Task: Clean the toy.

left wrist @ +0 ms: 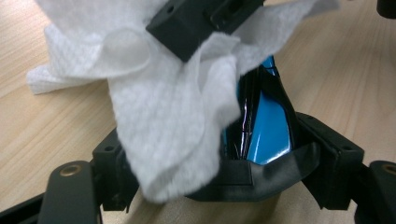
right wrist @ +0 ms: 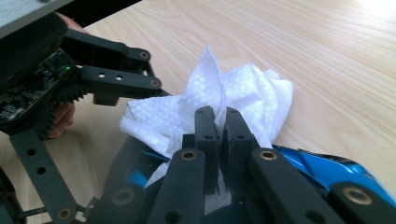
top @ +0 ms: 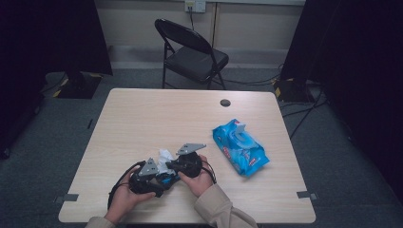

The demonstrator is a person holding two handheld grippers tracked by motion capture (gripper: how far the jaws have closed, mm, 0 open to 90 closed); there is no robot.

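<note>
The table (top: 142, 118) is bare across its upper left; the 2 grippers work low in the frame, near its front edge. The left gripper (left wrist: 224, 177) clamps a blue car (left wrist: 266, 130) between wide-set jaws. The right gripper (right wrist: 217, 122) pinches a wipe (right wrist: 243, 88) draped over the car. A wipe pack (top: 240, 147) lies at right.

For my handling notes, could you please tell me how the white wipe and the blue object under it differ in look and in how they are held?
The white textured wipe is soft, matte and crumpled; the glossy blue-and-black object is smooth and shiny. The right tongs pinch the wipe shut, while the left tongs hold the blue object across wide-set jaws. The wipe drapes over the blue object. Both are held just above the light wooden table.
</note>
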